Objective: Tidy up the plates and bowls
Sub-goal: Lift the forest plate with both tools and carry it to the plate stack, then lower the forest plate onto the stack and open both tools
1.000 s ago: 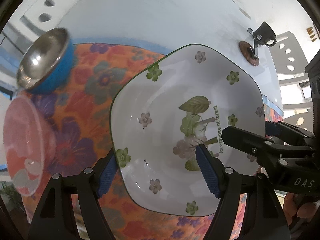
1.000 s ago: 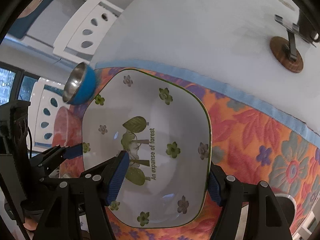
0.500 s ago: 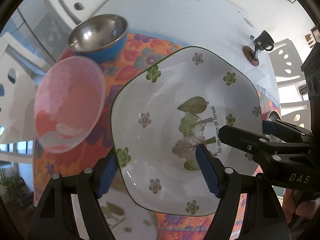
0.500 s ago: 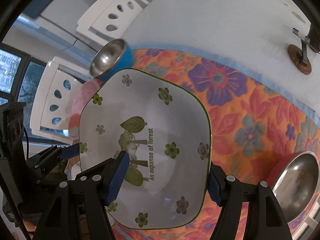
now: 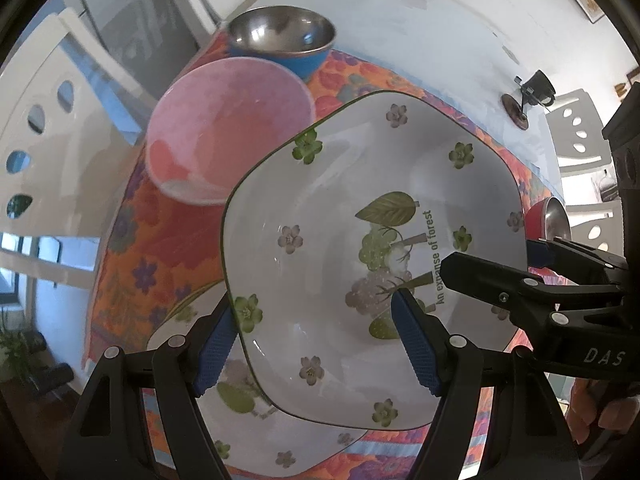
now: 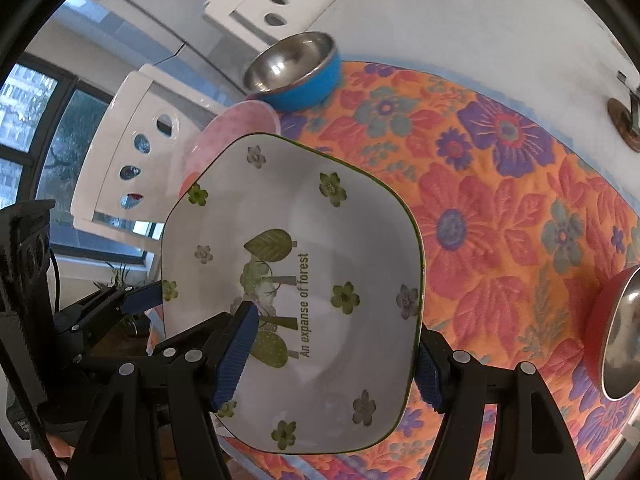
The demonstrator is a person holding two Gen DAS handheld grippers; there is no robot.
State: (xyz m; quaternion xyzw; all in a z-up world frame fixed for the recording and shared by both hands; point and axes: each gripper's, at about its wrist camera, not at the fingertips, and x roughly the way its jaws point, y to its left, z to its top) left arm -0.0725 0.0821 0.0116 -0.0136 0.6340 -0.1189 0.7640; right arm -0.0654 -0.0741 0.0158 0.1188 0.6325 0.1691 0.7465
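Observation:
A white floral plate with the words "An expanse of forest" is held in the air by both grippers. My left gripper is shut on its left rim. My right gripper is shut on its right rim; the plate also shows in the right wrist view. Below it, a second matching floral plate lies on the flowered mat. A pink bowl and a blue steel bowl sit at the mat's far left.
A red steel bowl sits at the mat's right edge. A black cup on a brown coaster stands on the white table. White chairs stand around the table.
Both grippers have carried the plate leftward, towards the near left of the mat. The pink and blue bowls have come closer, and the second floral plate now lies under the held one.

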